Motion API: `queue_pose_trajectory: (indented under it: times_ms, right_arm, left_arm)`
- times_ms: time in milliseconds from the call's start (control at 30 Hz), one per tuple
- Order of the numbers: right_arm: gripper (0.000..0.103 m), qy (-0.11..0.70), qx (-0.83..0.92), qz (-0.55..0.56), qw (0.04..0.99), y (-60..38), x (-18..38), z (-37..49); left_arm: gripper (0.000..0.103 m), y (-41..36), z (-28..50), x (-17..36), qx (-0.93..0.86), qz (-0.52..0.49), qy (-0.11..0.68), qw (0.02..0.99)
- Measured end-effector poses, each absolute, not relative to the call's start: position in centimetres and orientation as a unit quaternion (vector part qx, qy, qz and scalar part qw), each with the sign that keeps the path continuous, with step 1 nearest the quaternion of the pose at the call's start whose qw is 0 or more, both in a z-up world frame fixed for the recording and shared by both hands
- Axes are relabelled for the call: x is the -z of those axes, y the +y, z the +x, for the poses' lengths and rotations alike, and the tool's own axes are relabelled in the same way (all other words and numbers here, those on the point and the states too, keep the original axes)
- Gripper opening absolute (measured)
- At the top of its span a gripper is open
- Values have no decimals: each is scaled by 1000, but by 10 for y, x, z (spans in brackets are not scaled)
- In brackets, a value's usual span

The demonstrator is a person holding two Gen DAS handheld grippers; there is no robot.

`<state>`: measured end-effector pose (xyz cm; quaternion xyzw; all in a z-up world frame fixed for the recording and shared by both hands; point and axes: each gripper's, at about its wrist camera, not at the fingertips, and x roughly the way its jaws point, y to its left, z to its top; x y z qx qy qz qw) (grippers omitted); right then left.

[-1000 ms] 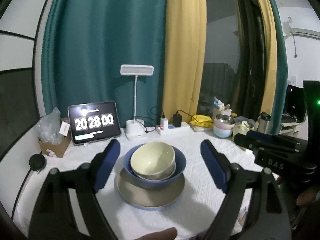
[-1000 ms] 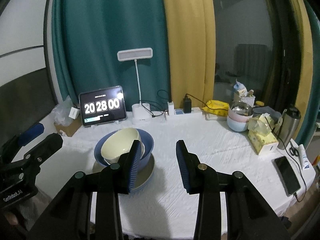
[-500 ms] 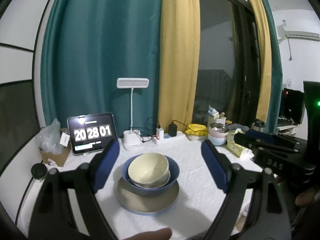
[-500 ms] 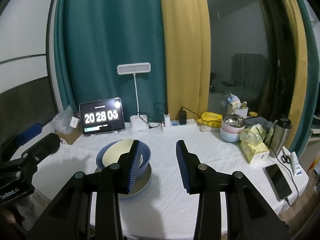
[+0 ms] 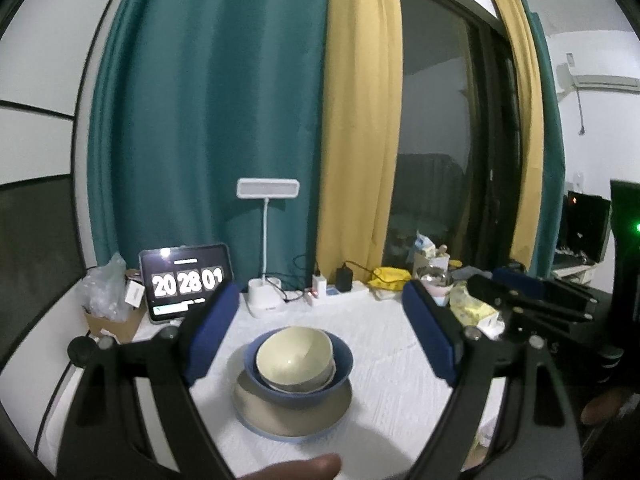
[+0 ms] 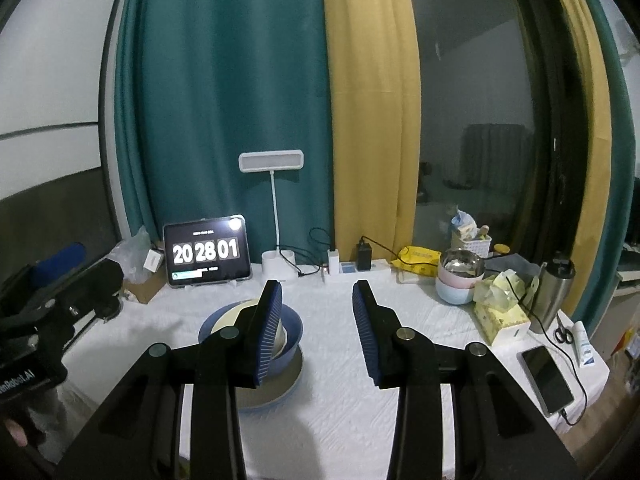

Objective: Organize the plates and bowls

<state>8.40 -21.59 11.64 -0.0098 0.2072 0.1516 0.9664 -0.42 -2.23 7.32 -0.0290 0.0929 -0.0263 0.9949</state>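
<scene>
A cream ceramic bowl (image 6: 236, 314) is sitting inside a blue bowl (image 6: 290, 330) on a beige round plate (image 6: 280, 384), partly hidden behind the right gripper (image 6: 316, 328), whose blue-padded jaws are standing apart, gripping nothing.

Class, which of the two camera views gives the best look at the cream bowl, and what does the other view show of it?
The left wrist view: the cream bowl sits unobstructed inside the blue bowl, its whole rim and inside visible. In the right wrist view only a sliver of it shows, hidden behind a finger of the right claw.
</scene>
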Motion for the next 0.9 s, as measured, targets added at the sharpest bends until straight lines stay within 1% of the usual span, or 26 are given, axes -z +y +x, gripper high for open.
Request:
queue_pose_trajectory:
  times_ms: [100,133,167,267,433,900]
  right_arm:
    - [40,200,-148,-8,969,-219,-123,81]
    - [42,199,-147,-7,969,-220,-124,81]
    - [48,197,-147,-5,969,-221,-126,80]
    - [57,191,-148,2,970,-225,-131,77]
    - [58,184,-144,1,972,-226,-140,71]
    - [59,179,-150,-4,972,-224,-150,68]
  left_arm:
    - [85,-20,-6,-79,22,-31,93,995]
    - [85,-19,-7,-80,20,-30,92,995]
    - [85,-19,-8,-81,18,-29,91,995]
    - [85,-17,-10,-83,15,-31,92,995]
    - [85,-14,-10,-87,5,-30,95,995]
    - [85,-8,-14,-93,-12,-28,92,995]
